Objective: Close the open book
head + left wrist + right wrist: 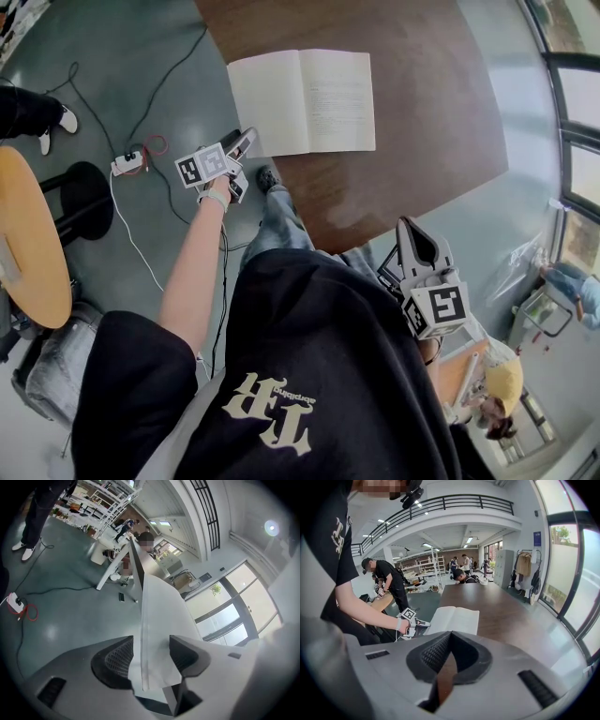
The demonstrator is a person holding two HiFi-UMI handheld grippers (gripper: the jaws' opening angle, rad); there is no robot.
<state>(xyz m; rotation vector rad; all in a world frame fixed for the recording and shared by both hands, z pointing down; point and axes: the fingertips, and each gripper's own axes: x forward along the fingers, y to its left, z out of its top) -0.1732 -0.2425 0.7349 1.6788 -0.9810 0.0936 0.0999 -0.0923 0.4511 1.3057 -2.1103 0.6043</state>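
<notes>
Now | left claw (247, 139) released, book (302, 101) corner between its jaws (not pinched) | right claw (412, 232) clenched empty, well apart.

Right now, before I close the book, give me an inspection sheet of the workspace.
Surface: brown table, bare apart from the book.
Job's things: book lies open and flat at the table's near left corner, left page past the rim.
Clutter: nothing seen.
Claws: left claw open, the book's left edge between its jaws; right claw shut, empty, off the book.
Cables: black cable and power strip on the floor left of the table.
Surroundings: round table and stool at left, windows at right, people nearby.
</notes>
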